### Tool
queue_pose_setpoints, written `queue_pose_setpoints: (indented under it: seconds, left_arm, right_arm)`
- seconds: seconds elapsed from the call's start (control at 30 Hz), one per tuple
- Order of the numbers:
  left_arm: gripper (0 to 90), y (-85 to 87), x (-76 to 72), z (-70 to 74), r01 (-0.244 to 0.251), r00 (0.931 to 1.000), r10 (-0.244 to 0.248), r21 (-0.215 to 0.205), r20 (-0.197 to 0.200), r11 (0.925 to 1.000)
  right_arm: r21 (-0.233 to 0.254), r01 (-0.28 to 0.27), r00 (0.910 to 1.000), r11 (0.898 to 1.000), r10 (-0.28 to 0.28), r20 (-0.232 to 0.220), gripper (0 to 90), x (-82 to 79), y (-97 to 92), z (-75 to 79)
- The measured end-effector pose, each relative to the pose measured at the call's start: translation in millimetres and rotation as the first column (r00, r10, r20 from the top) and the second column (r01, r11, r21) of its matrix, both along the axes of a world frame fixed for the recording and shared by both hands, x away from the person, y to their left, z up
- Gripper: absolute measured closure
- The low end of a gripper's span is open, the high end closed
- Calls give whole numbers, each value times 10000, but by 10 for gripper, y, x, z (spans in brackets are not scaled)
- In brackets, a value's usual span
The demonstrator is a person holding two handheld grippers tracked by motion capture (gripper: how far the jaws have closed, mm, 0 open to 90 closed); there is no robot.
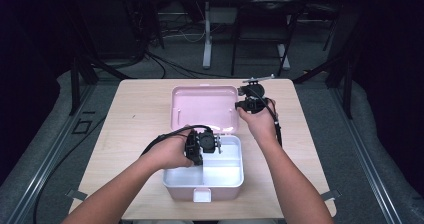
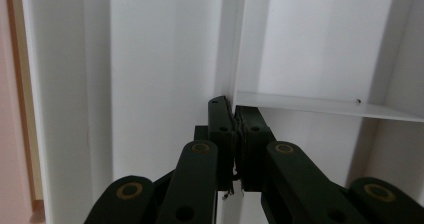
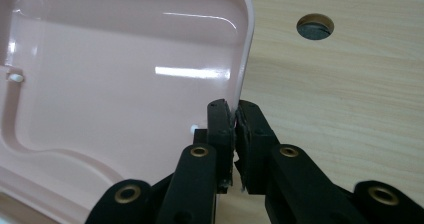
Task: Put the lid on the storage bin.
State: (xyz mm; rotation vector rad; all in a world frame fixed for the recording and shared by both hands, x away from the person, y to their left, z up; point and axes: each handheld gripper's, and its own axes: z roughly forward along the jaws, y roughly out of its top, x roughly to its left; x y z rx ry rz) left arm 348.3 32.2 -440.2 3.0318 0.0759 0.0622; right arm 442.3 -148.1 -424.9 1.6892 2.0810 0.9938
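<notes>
- from the high view i see a white box (image 1: 220, 176) near my edge of the wooden table (image 1: 140, 109), its pink lid (image 1: 202, 106) swung open and lying back beyond it, joined at the far edge.
- my left gripper (image 1: 202, 145) reaches into the box at its far left part; my right gripper (image 1: 250, 103) sits at the lid's right edge.
- the left gripper view gives me what the high view can't: my jaws are clamped on a thin white divider wall (image 2: 231, 44) inside the box, the pads pressed on either side of it, right where a cross partition (image 2: 320, 106) meets it.
- the right gripper view shows my right gripper (image 3: 233, 115) pinching the rim of the pink lid (image 3: 120, 79), one pad inside, one outside, shut tight on the plastic.
- that view also shows a round cable hole (image 3: 315, 26) in the table (image 3: 340, 99) beside the lid, and a small peg (image 3: 16, 77) on the lid's inner face.
- only from above do i see both forearms, the trailing cables, and the latch tab (image 1: 202, 194) on the box's near wall.
</notes>
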Motion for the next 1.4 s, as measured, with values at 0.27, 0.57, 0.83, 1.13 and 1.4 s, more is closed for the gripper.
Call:
queue_pose_setpoints:
  seconds: [0.27, 0.57, 0.83, 1.13, 1.4]
  left_arm:
    - [871, 1, -4, 0, -23, 10000, 23, -7, 14, 10000]
    - [870, 1, 0, 2, -37, 10000, 37, 11, -10, 10000]
    - [869, 8, 5, 2, -72, 10000, 72, -45, -48, 10000]
    - [866, 27, -9, 3, -275, 9996, 276, -192, 15, 9994]
    - [837, 71, -11, 6, -700, 9975, 701, -447, 2, 9965]
  right_arm:
    - [190, -309, 9987, 9993, 301, 420, 866, -172, -51, 135]
    - [236, -678, 9901, 9974, 644, 1247, 873, -372, -87, 224]
    - [258, -892, 9813, 9957, 834, 1737, 875, -557, -110, 272]
    - [-12, -1195, 9664, 9928, 1166, 2293, 877, -771, -122, 305]
    - [-41, -1322, 9660, 9912, 1297, 2234, 877, -817, -134, 321]
